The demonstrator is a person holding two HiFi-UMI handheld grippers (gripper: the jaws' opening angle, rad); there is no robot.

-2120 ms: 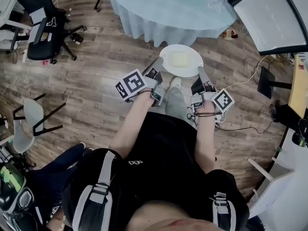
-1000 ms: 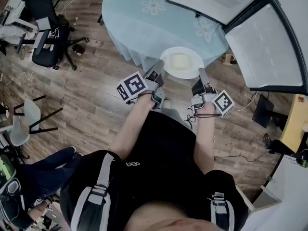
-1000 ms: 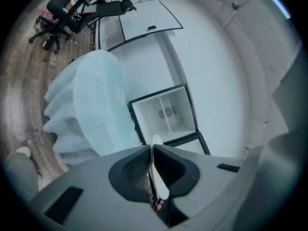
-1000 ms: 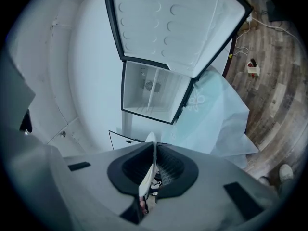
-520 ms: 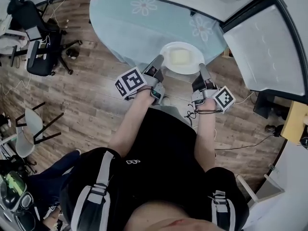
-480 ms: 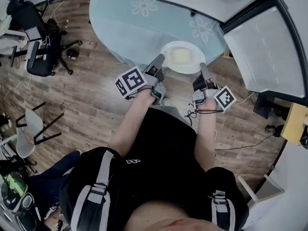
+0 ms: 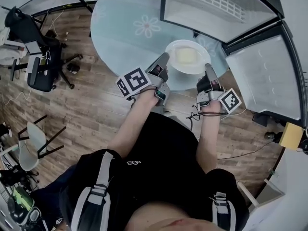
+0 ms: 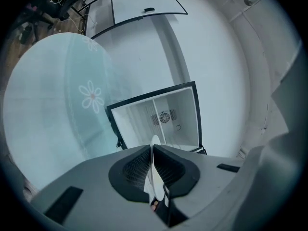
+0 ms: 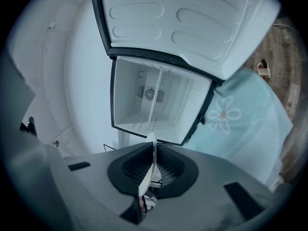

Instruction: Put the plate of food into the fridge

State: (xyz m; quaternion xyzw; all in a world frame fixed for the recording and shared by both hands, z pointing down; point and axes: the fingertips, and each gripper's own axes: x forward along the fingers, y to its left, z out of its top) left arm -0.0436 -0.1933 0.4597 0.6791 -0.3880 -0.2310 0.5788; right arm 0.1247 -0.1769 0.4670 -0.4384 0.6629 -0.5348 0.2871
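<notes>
Clamping left tool (image 7: pixel 163 58) and right tool (image 7: pixel 208 68) on plate (image 7: pixel 191 70)

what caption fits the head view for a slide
Left hand-held gripper and right hand-held gripper each grip the rim of a plate of food above a round table by the open fridge.

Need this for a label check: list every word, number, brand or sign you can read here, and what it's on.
No readable text anywhere.
Cube on left tongs: black-and-white square marker, no letters.
Cube on right tongs: same kind of marker.
White logo on the person's black shirt: too small to read.
</notes>
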